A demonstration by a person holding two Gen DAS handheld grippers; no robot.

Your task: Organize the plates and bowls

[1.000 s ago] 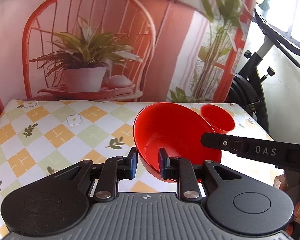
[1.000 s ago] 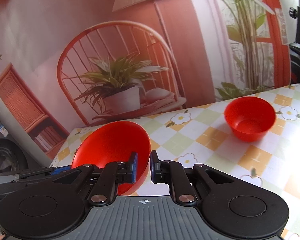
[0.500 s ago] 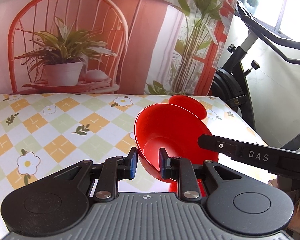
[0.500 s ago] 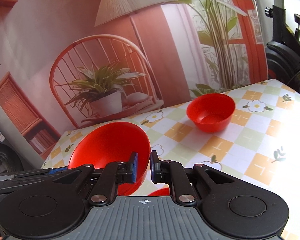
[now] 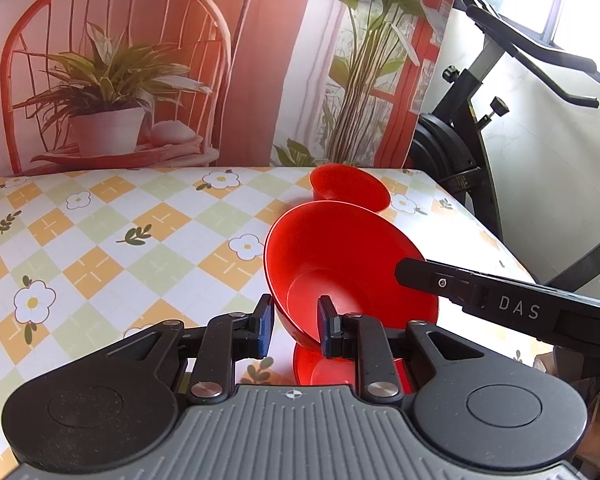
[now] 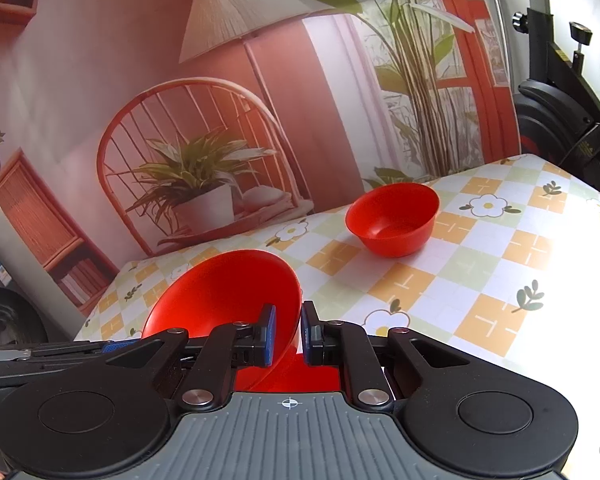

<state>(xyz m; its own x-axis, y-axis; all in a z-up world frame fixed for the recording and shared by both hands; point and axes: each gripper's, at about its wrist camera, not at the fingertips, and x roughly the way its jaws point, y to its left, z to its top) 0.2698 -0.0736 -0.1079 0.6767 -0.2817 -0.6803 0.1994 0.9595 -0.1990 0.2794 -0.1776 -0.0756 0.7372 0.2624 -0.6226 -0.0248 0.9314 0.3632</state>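
The left gripper (image 5: 293, 330) grips the near rim of a large red bowl (image 5: 340, 264), one blue-padded finger outside the wall and the other inside, the bowl tilted with its opening facing up and away from the camera; the right gripper (image 6: 288, 334) pinches the opposite rim of the same bowl (image 6: 228, 292) between narrowly spaced fingers, so both grippers hold it lifted above the table (image 5: 100, 240), which is covered in a checked cloth of orange, green and white squares with flowers and leaves; in the left wrist view the right gripper's black body, marked DAS (image 5: 516, 308), reaches in from the right to the bowl's far edge; directly beneath the held bowl a red plate (image 5: 324, 372) lies flat on the cloth, mostly hidden by the fingers; a small red bowl (image 6: 392, 218) stands upright farther back on the table, well apart from the held one, near the printed backdrop (image 6: 260, 80) showing a chair, a potted plant and a lamp; an exercise bike (image 5: 480, 120) stands beyond the table's right edge.
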